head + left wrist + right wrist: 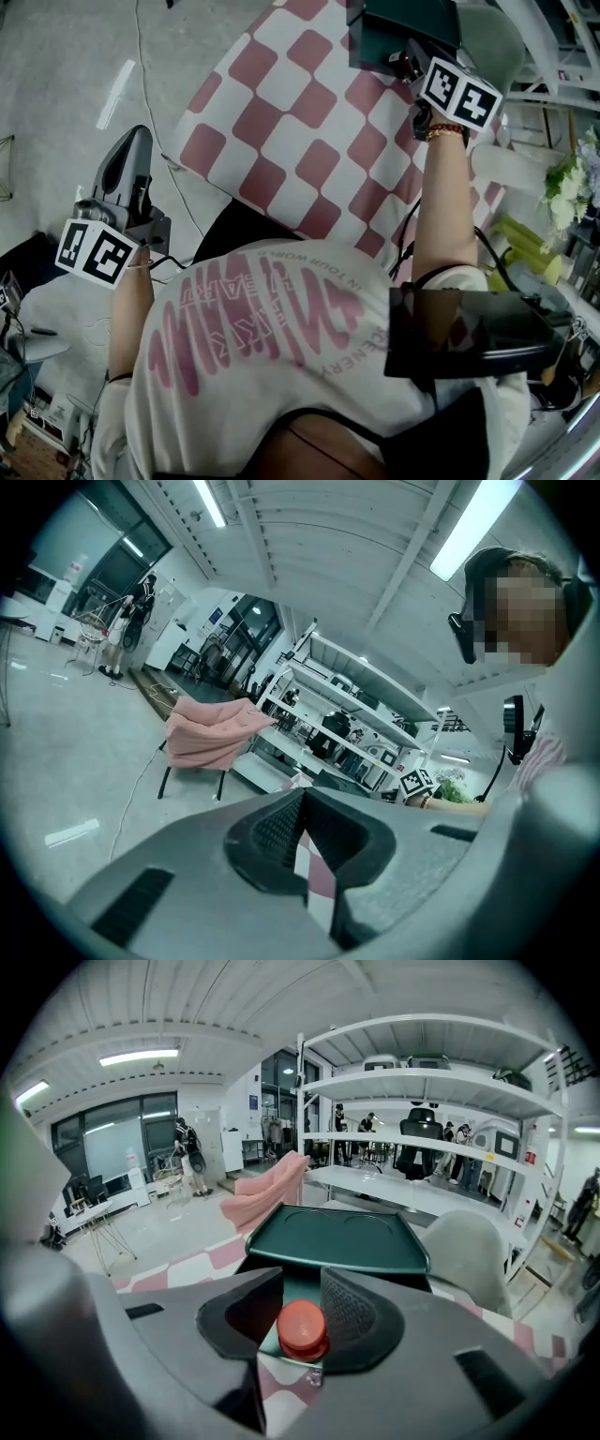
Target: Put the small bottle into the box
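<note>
The right gripper (302, 1286) is clamped on the small bottle (302, 1327). Its two ribbed pads press against the sides of the bottle's red cap, one on the left and one on the right. The round top of the cap faces back up toward the gripper's camera. The bottle's long axis therefore runs from the cap downward and away, roughly along the line in which the gripper points. The body is almost wholly hidden under the cap, and only a small clear bit shows below it.

The bottle hangs at the near edge of the box (337, 1241), which is dark green, with a green panel lying just behind the cap. A tray-like top with two round hollows lies farther off. I cannot tell whether the bottle's foot touches anything.

In the head view the box sits at the far right of the bench (309, 122), which is covered with a red-and-white checked cloth (272, 66). The right forearm reaches out over the cloth to the box.

The left gripper (302, 793) is off the left side of the bench, over the grey floor (66, 84), well apart from the box. Its jaws are together at the tips with nothing between them, and only a sliver of checked cloth shows through the gap lower down. A grey chair (464, 1246) stands at the right of the box.
</note>
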